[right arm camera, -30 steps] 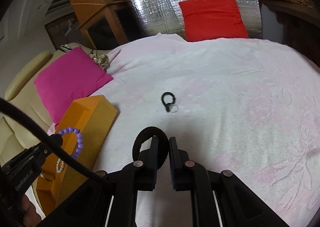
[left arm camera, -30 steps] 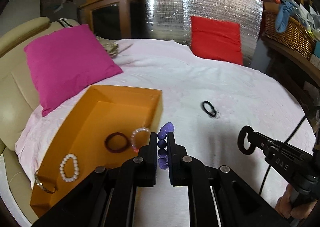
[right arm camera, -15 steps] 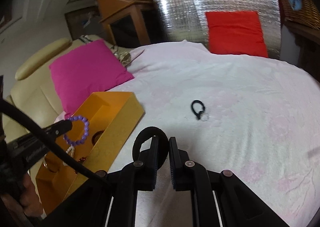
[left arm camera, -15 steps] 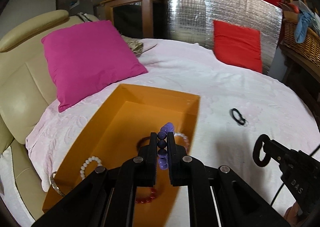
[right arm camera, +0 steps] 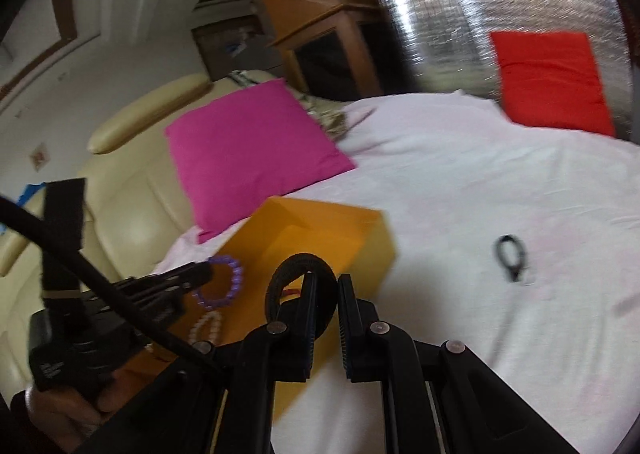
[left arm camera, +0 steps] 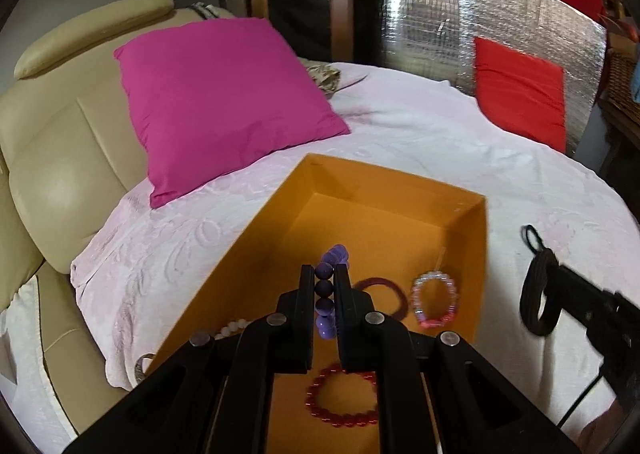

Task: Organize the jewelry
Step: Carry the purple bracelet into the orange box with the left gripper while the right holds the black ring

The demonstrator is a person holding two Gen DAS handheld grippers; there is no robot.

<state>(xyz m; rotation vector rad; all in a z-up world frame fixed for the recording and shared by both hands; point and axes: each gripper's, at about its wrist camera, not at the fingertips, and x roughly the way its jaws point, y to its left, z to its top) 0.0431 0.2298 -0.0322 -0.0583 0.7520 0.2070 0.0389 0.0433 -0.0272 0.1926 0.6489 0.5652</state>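
The left tongs (left arm camera: 324, 282) grip a purple bracelet (left arm camera: 326, 294) above the orange box (left arm camera: 400, 189). The right tongs (right arm camera: 324, 286) pinch a black hair tie (right arm camera: 298, 266) beside it.

Orange box (left arm camera: 276, 213) open on the bed. Inside: red bead bracelet (left arm camera: 342, 398), pink bracelet (left arm camera: 434, 300), dark maroon band (left arm camera: 386, 292), white beads (left arm camera: 234, 328). Purple bead bracelet (left arm camera: 326, 294) held above the box. Black hair tie (right arm camera: 298, 286) held beside it; another black tie (right arm camera: 510, 258) lies right of the box.

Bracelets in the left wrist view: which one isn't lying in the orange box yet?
The purple bead bracelet. It is clamped in the left gripper above the orange box, while the red bead bracelet, the pink one and the dark maroon band lie on its floor.
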